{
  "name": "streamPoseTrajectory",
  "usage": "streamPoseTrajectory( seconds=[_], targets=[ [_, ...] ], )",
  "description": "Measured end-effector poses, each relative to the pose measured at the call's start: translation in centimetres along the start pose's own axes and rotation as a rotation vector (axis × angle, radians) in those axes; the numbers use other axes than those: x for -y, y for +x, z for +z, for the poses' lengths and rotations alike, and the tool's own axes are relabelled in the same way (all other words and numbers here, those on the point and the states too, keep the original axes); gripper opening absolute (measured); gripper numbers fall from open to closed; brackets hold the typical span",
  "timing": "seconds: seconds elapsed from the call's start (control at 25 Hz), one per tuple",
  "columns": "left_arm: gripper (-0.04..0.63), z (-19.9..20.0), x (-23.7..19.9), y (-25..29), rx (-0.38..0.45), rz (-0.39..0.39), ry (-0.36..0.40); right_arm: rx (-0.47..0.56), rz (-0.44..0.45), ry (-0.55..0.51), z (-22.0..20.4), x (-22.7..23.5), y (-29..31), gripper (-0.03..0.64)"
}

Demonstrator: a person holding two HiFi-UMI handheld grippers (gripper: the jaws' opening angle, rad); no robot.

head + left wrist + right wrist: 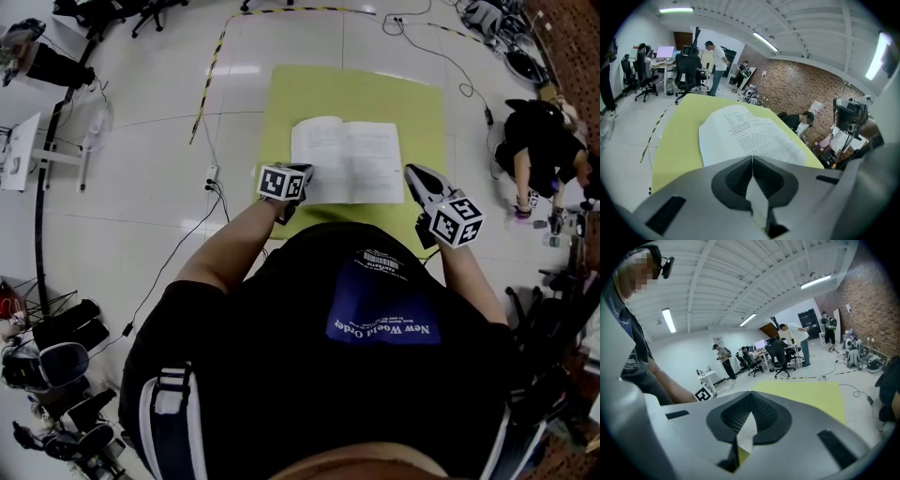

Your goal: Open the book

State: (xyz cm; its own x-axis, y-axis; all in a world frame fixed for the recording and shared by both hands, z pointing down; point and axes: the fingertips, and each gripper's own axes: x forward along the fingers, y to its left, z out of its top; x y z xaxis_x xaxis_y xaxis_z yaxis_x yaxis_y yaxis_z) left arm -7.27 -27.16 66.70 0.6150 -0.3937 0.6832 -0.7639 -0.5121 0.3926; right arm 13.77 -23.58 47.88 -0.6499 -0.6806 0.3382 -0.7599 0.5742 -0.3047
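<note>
A glossy pale tiled floor (141,169) is reflecting the light, with a yellow-and-black striped tape line (210,75) running across it. A red brick wall (806,89) is closing off one side. Long white tube lights (669,319) are glowing under a white ribbed ceiling (740,273). Black wheeled office chairs (686,70) are standing by what are probably desks with monitors (665,51), where a person in a white shirt (716,61) is standing.

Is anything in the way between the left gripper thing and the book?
No, nothing visible is in the way. The open white paper book lies flat on the yellow-green mat, right ahead of the left hand-held gripper. Its jaws are together with nothing between them. Only bare mat and page show past its tips.
</note>
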Motion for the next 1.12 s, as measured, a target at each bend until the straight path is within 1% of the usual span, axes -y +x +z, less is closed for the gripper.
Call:
streamPoseTrajectory(
  seconds=[0.48,1.12],
  targets=[
    [0.006,0.12,-0.07,0.04,0.001,-0.006,-0.028,-0.002,-0.029,0.003,-0.19,0.68,-0.29,-0.014],
    [0.006,0.08,0.31,0.07,-0.008,-0.004,-0.029,-0.013,-0.028,0.000,-0.68,0.71,-0.84,-0.014]
  ],
)
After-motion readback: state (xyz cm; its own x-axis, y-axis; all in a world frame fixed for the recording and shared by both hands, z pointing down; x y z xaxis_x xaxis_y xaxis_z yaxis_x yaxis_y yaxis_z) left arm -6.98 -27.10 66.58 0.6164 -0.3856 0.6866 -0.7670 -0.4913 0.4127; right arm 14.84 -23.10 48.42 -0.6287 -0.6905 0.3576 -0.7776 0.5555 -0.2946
